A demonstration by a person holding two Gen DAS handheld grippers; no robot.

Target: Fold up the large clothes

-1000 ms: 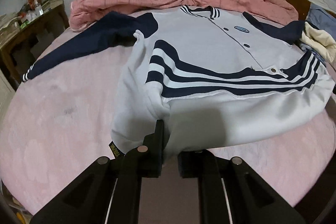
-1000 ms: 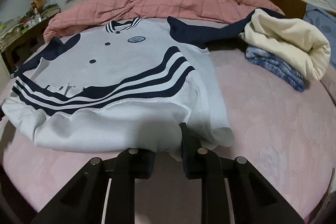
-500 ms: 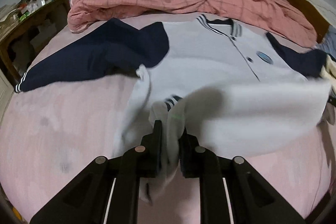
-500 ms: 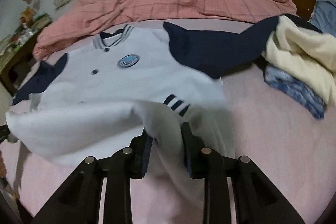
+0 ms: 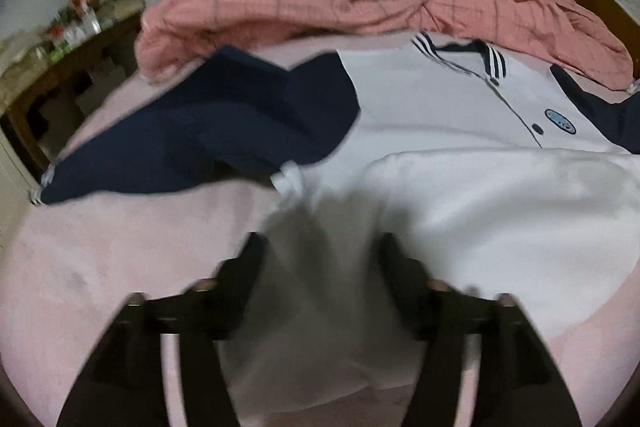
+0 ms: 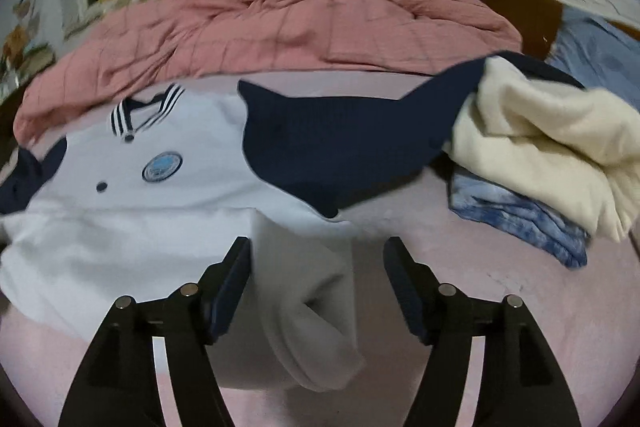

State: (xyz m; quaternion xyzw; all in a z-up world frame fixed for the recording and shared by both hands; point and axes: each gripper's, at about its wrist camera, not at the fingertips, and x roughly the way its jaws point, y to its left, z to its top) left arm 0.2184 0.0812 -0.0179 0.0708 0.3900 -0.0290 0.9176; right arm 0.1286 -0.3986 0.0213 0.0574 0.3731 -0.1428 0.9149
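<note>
Letting go is what both grippers are doing right now. The left gripper (image 5: 320,251) and the right gripper (image 6: 316,255) each had a bottom corner of the white jacket (image 5: 460,115) pinched tight a moment ago, and now their jaws are opening wide. The cloth sits loose between the jaws in both views, and the pads no longer press on it.

A second ago the bottom part with the dark stripes lay flat and showing. Now it has been carried up over the jacket's middle, so the stripes are covered and a plain white fold (image 6: 120,247) lies across the body. This looks like the first fold, bottom to top, just being dropped in place. The jacket rests on the pink bed (image 5: 120,267), with its striped collar (image 6: 144,111) near the pink blanket (image 6: 280,27).

The two navy sleeves (image 5: 200,139) are spread out to the sides, so they probably need folding in next.

Some things are hard to see. The left view is blurry, and the cloth by those jaws is a grey smear. The end of the right-side sleeve is hidden under the cream cloth (image 6: 552,143) piled on a blue garment (image 6: 516,215).
</note>
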